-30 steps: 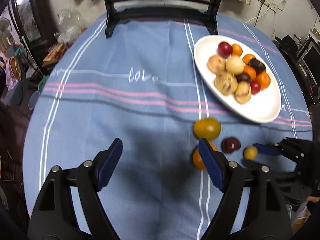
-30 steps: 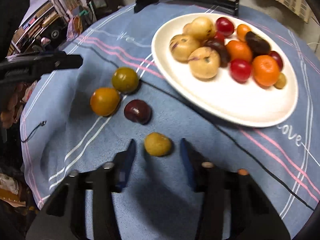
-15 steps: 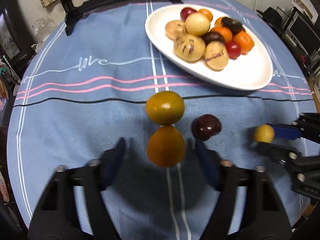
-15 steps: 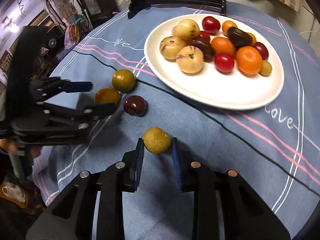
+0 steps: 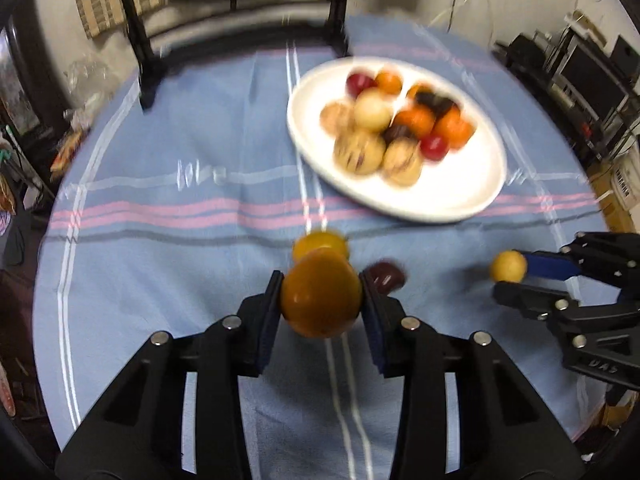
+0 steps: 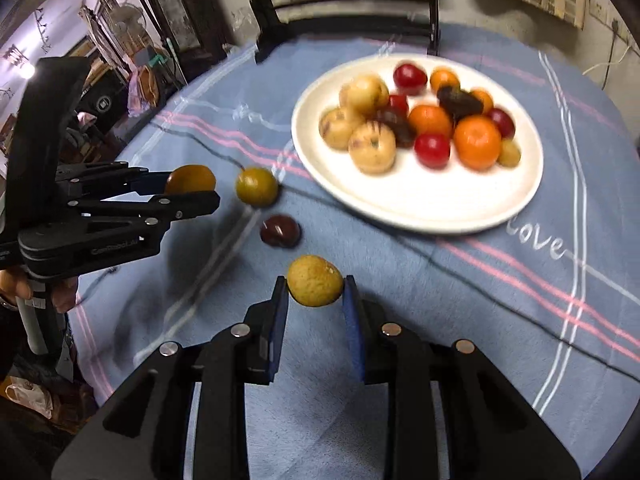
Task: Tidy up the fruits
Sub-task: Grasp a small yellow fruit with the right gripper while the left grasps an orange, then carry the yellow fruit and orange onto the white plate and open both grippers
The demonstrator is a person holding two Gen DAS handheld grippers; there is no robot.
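The left gripper (image 5: pixel 321 300), its jaws having just been closing, clamps an orange-brown fruit (image 5: pixel 320 297) between blue pads, lifted off the counter (image 5: pixel 180 240). The right gripper (image 6: pixel 315 302) pinches a small yellow fruit (image 6: pixel 315 286), also held above the blue striped cloth (the word "love" is stitched across it). Between the two grippers, a yellow-green fruit (image 6: pixel 256 186) and a dark plum-coloured fruit (image 6: pixel 280 231) lie on the cloth, just apart. Beyond them a white oval plate (image 6: pixel 420 204) carries oranges, red fruits, dark fruits and pale speckled ones, piled touching.
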